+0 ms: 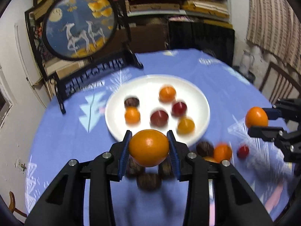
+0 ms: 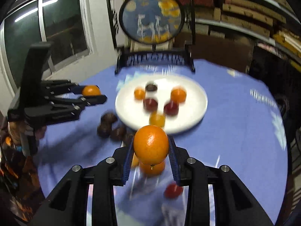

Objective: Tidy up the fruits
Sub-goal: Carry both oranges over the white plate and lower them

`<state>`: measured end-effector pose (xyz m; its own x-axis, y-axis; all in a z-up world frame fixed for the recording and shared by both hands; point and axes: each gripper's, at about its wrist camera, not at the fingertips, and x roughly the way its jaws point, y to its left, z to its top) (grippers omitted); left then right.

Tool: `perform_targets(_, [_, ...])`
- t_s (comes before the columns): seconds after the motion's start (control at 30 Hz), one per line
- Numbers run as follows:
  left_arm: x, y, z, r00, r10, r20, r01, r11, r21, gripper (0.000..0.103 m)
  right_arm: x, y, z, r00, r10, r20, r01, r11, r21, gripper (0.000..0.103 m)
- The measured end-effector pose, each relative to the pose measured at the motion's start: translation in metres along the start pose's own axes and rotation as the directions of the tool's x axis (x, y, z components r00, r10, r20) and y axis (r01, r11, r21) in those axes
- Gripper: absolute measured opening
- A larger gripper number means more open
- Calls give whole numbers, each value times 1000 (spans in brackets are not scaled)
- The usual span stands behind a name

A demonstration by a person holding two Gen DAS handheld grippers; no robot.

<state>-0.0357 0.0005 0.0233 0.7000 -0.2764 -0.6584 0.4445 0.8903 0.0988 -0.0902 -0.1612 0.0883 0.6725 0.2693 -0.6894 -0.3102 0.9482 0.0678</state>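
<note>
Now an orange [image 1: 149, 147] between the left claw [image 1: 149, 147] pads, above the tablecloth [image 1: 62, 150].

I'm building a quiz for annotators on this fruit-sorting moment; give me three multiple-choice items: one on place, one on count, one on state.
1. Where do the brown fruits off the plate lie?
A. On the blue tablecloth, near the plate's rim
B. On the shelf
C. In a basket

2. How many fruits lie on the white plate?
A. Three
B. Six
C. Nine

3. What is the left gripper doing?
A. Hanging open
B. Gripping an orange
C. Gripping a red fruit

Key: 1 A, the brown fruits sit on the cloth beside the white plate. 2 B, six show in both views. 3 B, the left gripper clamps an orange.
</note>
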Motion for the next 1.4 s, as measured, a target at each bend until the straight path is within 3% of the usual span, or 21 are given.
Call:
perform_targets(0.23, [38,5,43,999,46,19,-45,999,-25,37,29,-23,45,997,29,68,-32,998,54,35])
perform_targets(0.47, [78,10,48,998,65,-11,-65,996,-62,37,71,-35,69,997,15,81,-23,995,94,35])
perform_targets(0.77, [110,12,37,995,62,-74,-67,995,-75,37,121,-47,65,999,45,29,-49,988,147,35])
perform_targets(1.17, [125,15,32,989,111,-93,-118,990,-75,38,141,-60,57,999,37,14,-39,981,191,36])
perform_targets(1.23, [125,15,31,989,119,-89,-125,989,-74,44,143,-62,56,999,32,12,-34,980,197,36])
perform_targets(1.27, [125,15,31,989,125,-82,-131,989,-72,52,142,-63,55,999,38,25,-42,978,203,37])
perform_targets(1.3, [123,15,31,989,128,-75,-134,988,-71,57,140,-65,55,999,40,37,-47,977,209,44])
perform_targets(1.37, [119,16,30,990,132,-55,-136,988,-69,60,132,-68,56,997,24,73,-40,973,226,59])
perform_targets(1.4, [117,16,30,990,131,-48,-134,989,-64,61,130,-69,56,996,19,82,-37,973,226,61])
